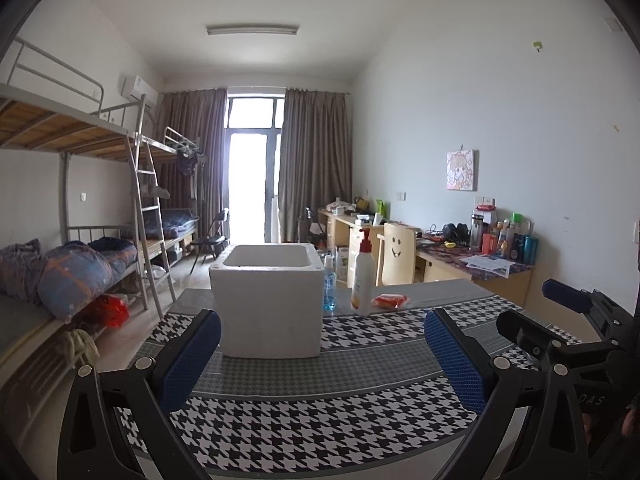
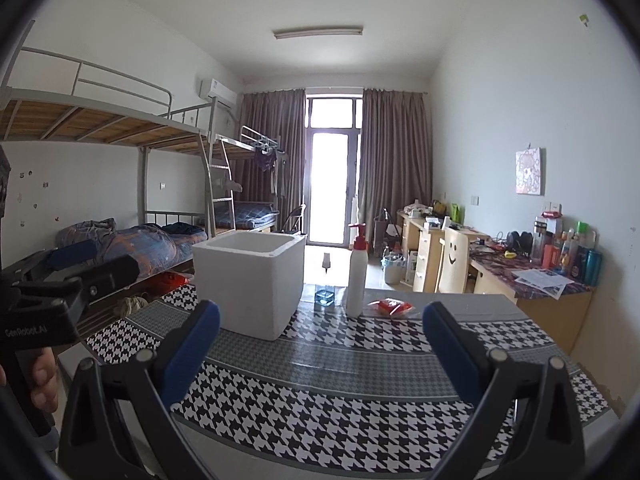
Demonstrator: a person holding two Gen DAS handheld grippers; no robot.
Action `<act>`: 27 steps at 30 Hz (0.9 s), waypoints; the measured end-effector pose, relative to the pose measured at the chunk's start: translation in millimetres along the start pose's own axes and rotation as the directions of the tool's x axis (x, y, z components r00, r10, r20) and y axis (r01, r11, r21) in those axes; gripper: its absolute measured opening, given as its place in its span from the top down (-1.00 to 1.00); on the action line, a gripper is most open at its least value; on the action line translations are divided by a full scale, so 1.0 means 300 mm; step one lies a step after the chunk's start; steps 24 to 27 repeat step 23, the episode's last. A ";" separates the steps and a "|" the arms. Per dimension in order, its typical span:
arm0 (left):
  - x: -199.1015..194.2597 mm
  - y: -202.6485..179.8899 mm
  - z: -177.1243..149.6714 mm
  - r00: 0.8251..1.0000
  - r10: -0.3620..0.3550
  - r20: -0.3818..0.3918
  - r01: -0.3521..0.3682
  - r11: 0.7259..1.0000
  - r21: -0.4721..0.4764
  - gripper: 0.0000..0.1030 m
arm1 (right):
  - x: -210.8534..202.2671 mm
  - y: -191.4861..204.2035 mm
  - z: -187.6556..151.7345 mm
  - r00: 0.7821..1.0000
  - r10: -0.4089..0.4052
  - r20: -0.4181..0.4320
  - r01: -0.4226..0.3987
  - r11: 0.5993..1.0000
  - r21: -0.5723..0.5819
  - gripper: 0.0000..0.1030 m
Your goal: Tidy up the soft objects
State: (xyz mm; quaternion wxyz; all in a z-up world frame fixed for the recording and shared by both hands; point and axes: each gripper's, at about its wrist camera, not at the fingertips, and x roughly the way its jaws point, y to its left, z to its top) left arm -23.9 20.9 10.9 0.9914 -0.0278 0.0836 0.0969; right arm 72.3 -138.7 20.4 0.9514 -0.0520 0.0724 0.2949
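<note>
Soft item: a small red-and-white packet, likely a tissue or wipe pack, lies flat on the tabletop at the far right, just right of the white pump bottle.
Handling: it looks light, squashy and wrapped in slick film, so it may slide under a push. My judgement is to pinch it across its short width at the middle, with the pads low to the cloth.
Container: the white foam box stands open-topped at the far left of the tabletop, well apart from the packet, with the bottle and a small blue-liquid bottle between them. It is light and may shift if bumped.
Right tool: fingers spread wide, nothing between them. The packet lies beyond it, ahead and slightly right of the gap's centre, not yet reached.
Left tool: also wide open and empty, facing the foam box. The packet is far and to the right of its gap, beyond the pump bottle.
Risk: the upright pump bottle stands just beside the packet and could be knocked over on approach.
</note>
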 end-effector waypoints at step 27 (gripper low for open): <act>0.033 0.019 -0.051 0.998 0.018 -0.052 -0.017 1.000 0.007 -0.98 | 0.027 -0.011 -0.045 0.998 0.012 -0.055 -0.011 1.000 0.019 -0.99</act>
